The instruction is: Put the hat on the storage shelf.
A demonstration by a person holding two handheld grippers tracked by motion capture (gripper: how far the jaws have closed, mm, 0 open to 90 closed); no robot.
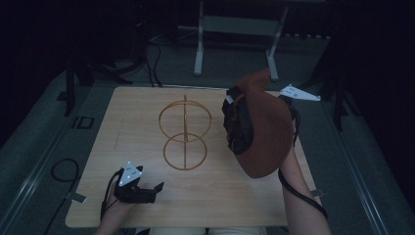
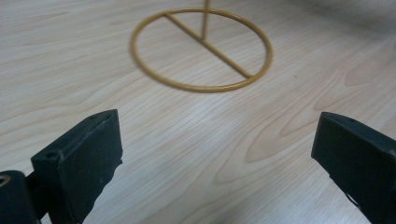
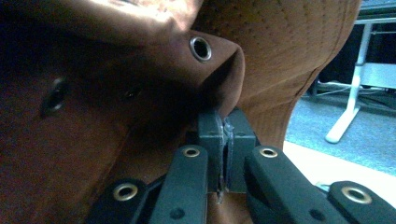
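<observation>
Nearest you, your left gripper (image 1: 155, 188) sits low over the surface (image 1: 98, 147), on your side of the stand (image 1: 185, 134), its fingers (image 2: 81, 158) spread wide with nothing between them; it looks clear of trouble, but swing it toward the stand and you could knock the wire frame over. The stand itself, two gold rings on a post, looks light and has only its flat base ring (image 2: 201, 50) on the wood, so any push from the side would likely tip or slide it. Right of the stand, held up off the surface, the brown cap (image 1: 262, 132) hangs from your right gripper (image 3: 225, 140), whose fingers are closed tight on a thin fold of the cap's fabric. That pinch is small; I'd judge the cap could slip free if it drags on the top ring. The hanging brim also hides the stand from your right side. Beyond the surface stand white table legs (image 1: 198, 46), well away.
</observation>
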